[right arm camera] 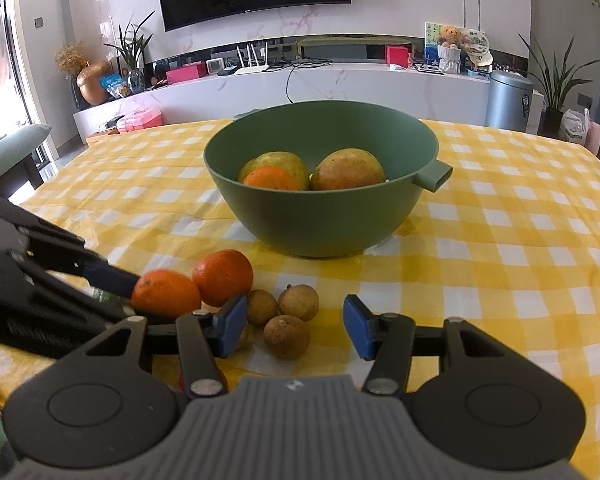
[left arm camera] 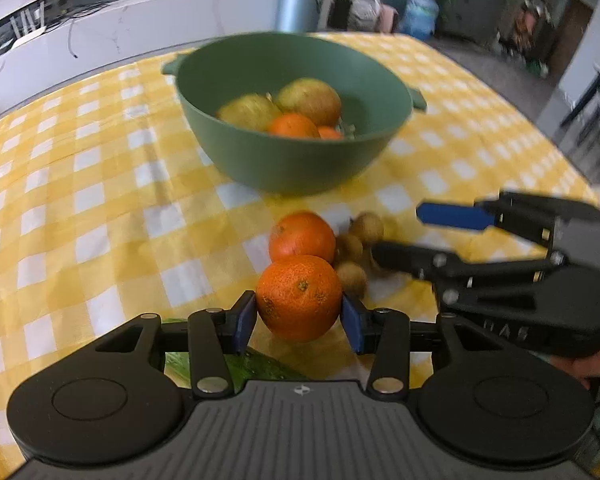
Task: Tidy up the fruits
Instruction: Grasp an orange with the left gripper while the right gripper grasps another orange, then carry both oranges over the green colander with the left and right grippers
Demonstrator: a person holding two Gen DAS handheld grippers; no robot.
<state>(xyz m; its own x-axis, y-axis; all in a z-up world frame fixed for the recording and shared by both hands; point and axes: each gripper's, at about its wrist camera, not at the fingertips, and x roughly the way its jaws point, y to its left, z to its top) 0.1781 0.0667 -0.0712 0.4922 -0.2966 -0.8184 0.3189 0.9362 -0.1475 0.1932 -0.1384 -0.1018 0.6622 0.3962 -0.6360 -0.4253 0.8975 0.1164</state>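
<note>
My left gripper [left arm camera: 299, 318] is shut on an orange tangerine [left arm camera: 299, 297], also seen in the right wrist view [right arm camera: 165, 293]. A second tangerine [left arm camera: 302, 236] [right arm camera: 223, 277] lies just beyond it on the yellow checked cloth. Three small brown longans [right arm camera: 288, 316] [left arm camera: 354, 250] lie beside the tangerines. My right gripper [right arm camera: 295, 330] is open, its fingers either side of the nearest longan [right arm camera: 286, 336]. It shows at the right of the left wrist view [left arm camera: 396, 236]. A green bowl [left arm camera: 292, 168] [right arm camera: 320, 224] behind holds two pears and tangerines.
The table [right arm camera: 500, 272] is covered in a yellow-and-white checked cloth. Something green [left arm camera: 256, 366] lies under my left gripper. A TV wall, a white cabinet, a metal bin [right arm camera: 508, 98] and plants stand beyond the table.
</note>
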